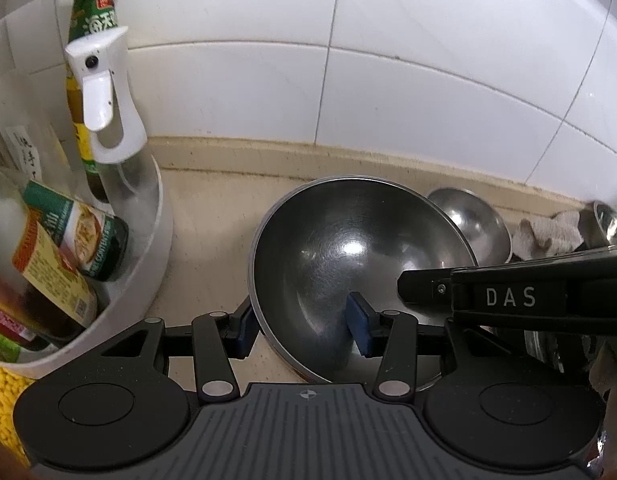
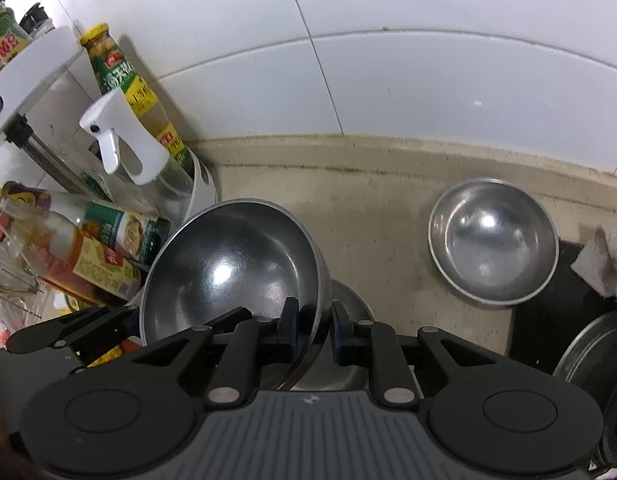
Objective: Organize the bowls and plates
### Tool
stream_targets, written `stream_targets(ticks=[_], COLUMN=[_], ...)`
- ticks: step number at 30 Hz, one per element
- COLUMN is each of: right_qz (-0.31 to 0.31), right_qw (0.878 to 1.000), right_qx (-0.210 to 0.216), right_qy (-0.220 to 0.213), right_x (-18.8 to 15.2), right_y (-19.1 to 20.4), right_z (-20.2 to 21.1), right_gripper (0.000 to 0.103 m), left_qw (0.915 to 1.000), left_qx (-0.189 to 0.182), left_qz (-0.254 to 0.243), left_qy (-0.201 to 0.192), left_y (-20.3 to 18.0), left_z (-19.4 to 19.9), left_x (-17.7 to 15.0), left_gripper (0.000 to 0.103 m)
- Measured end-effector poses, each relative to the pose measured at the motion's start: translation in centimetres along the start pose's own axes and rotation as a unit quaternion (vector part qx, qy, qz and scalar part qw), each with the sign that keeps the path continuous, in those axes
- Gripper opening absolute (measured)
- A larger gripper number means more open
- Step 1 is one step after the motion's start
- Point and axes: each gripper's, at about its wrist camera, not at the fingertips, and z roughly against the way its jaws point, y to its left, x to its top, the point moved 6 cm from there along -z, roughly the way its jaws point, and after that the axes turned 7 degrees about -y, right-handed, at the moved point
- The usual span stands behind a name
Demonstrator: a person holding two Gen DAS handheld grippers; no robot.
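We've got the big steel bowl (image 2: pixel 232 268) tilted above the bench (image 2: pixel 380 216) w/ right gripper (image 2: pixel 313 330) pinching its rim, left gripper (image 1: pixel 302 326) wide astride the opposite rim: light, stiff, prob. slippery, so grip rims.

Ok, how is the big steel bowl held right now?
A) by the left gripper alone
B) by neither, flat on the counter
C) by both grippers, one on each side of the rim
C: the left gripper and right gripper each straddle the rim of the tilted bowl.
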Motion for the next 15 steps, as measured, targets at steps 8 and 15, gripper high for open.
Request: stream_targets(ticks=[8, 15], right_qz=[-0.007, -0.002], right_qw=[1.000, 1.000], right_qx=[-0.005, -0.017], right_qy=[0.020, 0.024], right_x=[-1.6, -2.0], right_y=[-0.9, -0.8], right_z=[-0.7, -1.4], right_gripper=[0.016, 0.019], left_qw=[0.9998, 0.9996], left_qx=[-0.001, -0.005], left_qz=[-0.008, -0.009], left_qy=[0.020, 0.026], left_y=[-0.4, -0.2], left_z=[-0.9, -1.2], left_x=[-1.1, -1.2], left_gripper=[0.054, 0.054])
